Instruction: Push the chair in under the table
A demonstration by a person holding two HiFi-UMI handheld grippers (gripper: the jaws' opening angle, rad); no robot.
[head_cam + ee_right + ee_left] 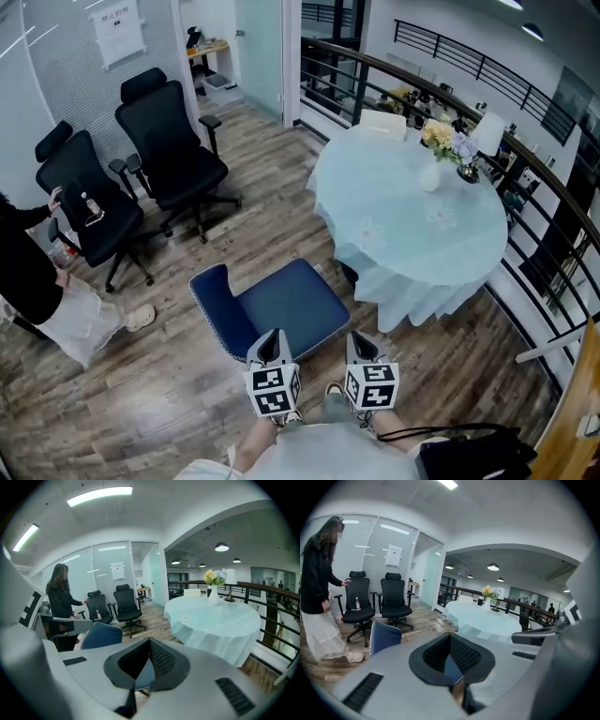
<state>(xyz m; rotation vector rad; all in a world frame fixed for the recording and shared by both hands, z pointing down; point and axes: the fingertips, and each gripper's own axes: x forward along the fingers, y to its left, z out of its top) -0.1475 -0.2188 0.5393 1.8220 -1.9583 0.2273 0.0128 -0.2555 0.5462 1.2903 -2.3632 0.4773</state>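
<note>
Chair (286, 305) legs hidden beneath seat; person (21, 270) (left edge) cut off

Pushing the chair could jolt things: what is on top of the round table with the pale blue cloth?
A white vase of yellow and pale flowers and a white-shaded lamp stand near its far edge. The pale blue cloth hides the tabletop and everything beneath.
</note>
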